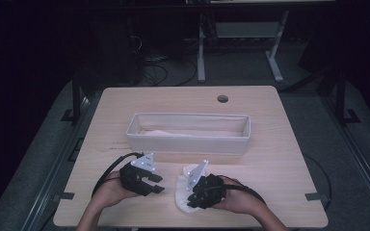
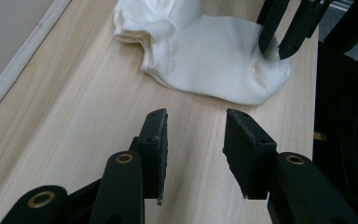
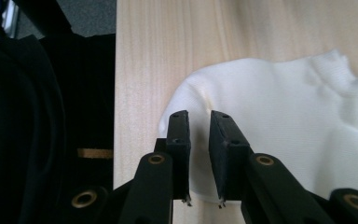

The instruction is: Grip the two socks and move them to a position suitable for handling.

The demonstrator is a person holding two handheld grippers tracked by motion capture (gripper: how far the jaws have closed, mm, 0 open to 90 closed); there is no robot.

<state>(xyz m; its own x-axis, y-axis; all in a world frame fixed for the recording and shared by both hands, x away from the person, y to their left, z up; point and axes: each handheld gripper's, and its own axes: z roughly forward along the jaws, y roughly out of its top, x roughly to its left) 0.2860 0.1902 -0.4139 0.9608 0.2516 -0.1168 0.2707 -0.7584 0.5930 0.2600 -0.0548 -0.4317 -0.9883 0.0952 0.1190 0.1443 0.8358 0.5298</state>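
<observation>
A white sock [image 1: 180, 191] lies flat on the wooden table [image 1: 270, 159] near its front edge, cuff end bunched [image 2: 154, 28]. My right gripper [image 3: 199, 119] stands over the sock's [image 3: 279, 121] rounded end, its jaws only a narrow gap apart, tips resting at the fabric with no fold visibly pinched. The left gripper view shows that gripper [image 2: 275, 49] at the far edge of the sock [image 2: 214, 60]. My left gripper [image 2: 196, 126] is open over bare wood just short of the sock, nothing between its fingers. From above, the left gripper [image 1: 158, 184] sits left of the sock, the right gripper [image 1: 192, 201] on it.
A long white fabric bin [image 1: 188, 142] stands across the middle of the table, with pale cloth [image 1: 164, 132] lying inside it. A round cable hole [image 1: 222, 98] is at the back. The table's front edge runs close beside the sock. Desk legs and cables lie beyond.
</observation>
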